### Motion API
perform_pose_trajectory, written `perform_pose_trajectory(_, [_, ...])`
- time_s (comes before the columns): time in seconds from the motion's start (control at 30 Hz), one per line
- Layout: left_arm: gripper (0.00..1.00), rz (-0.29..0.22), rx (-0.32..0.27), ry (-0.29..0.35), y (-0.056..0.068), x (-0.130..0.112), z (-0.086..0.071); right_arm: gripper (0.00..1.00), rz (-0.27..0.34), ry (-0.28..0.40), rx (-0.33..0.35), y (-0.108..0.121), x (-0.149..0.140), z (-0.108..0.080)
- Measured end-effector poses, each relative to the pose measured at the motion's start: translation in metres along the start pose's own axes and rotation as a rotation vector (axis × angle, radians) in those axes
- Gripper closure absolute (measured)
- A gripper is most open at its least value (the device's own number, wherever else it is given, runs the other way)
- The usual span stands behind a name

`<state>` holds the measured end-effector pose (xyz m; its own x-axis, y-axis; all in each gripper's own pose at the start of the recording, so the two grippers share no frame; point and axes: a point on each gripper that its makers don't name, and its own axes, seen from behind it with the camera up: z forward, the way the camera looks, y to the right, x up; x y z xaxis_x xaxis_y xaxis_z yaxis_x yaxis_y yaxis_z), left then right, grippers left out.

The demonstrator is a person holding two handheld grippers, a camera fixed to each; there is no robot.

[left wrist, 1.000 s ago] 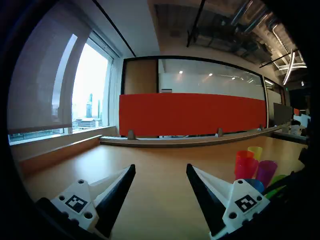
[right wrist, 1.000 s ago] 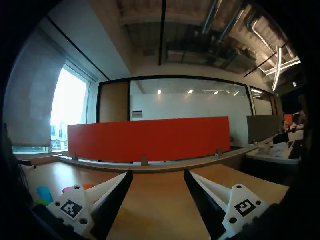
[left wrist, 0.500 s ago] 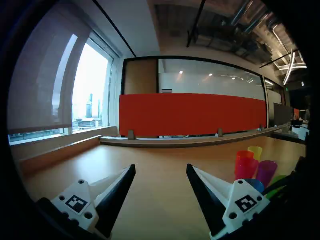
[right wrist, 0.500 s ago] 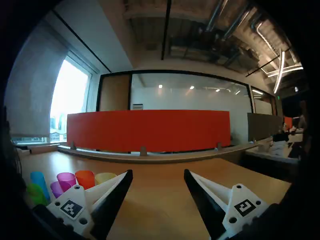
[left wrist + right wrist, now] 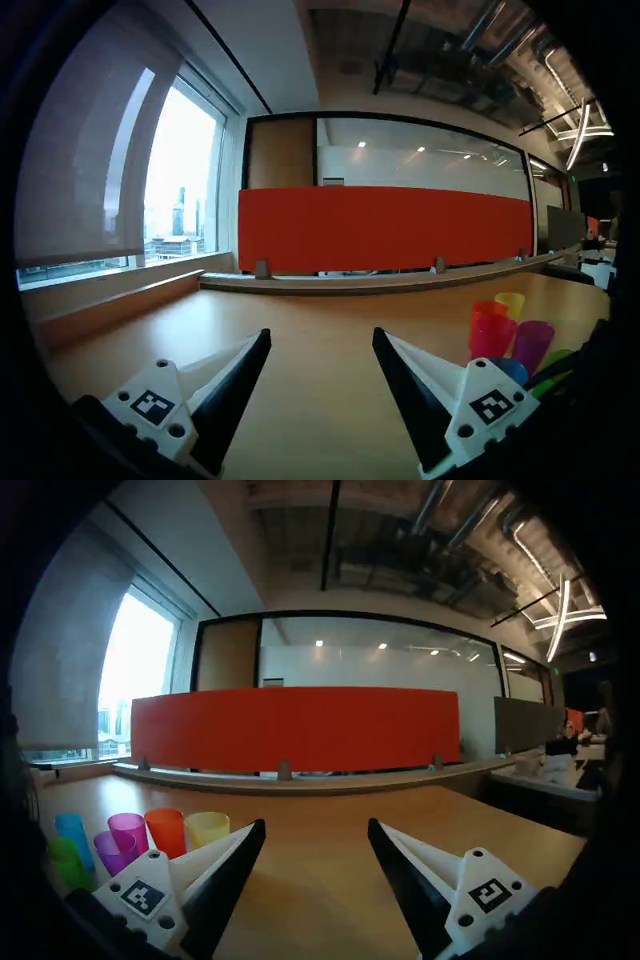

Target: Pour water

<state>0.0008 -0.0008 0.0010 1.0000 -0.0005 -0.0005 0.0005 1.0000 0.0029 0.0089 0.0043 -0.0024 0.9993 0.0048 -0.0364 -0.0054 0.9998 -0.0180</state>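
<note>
- The coloured cups [image 5: 136, 836] stood upright in a tight cluster on the wooden table [image 5: 320, 800]. In the right gripper view they lay low and to the left, outside the claw's span.
- The yellow cup [image 5: 207, 828] was the nearest of them, just beside the claw's left-hand finger and partly hidden behind it.
- The right gripper [image 5: 316, 822] was spread wide with nothing between its fingers; bare tabletop showed in the gap.
- In the left gripper view the same cups [image 5: 512, 336] stood at the right, beyond the right-hand finger and partly behind it.
- The left gripper [image 5: 321, 332] was likewise wide open and empty, pointing across the table and past the cups.
- A red partition [image 5: 384, 228] ran along the far edge of the table.
- A bright window [image 5: 180, 200] filled the wall to the left.
</note>
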Motion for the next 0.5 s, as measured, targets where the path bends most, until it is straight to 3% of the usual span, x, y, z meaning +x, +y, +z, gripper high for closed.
perform_pose_trajectory(0.5, [0.06, 0.000, 0.000, 0.000, 0.0000, 0.0001, -0.0003, 0.01, -0.007, -0.034, 0.006, -0.0029, -0.0088, 0.0027])
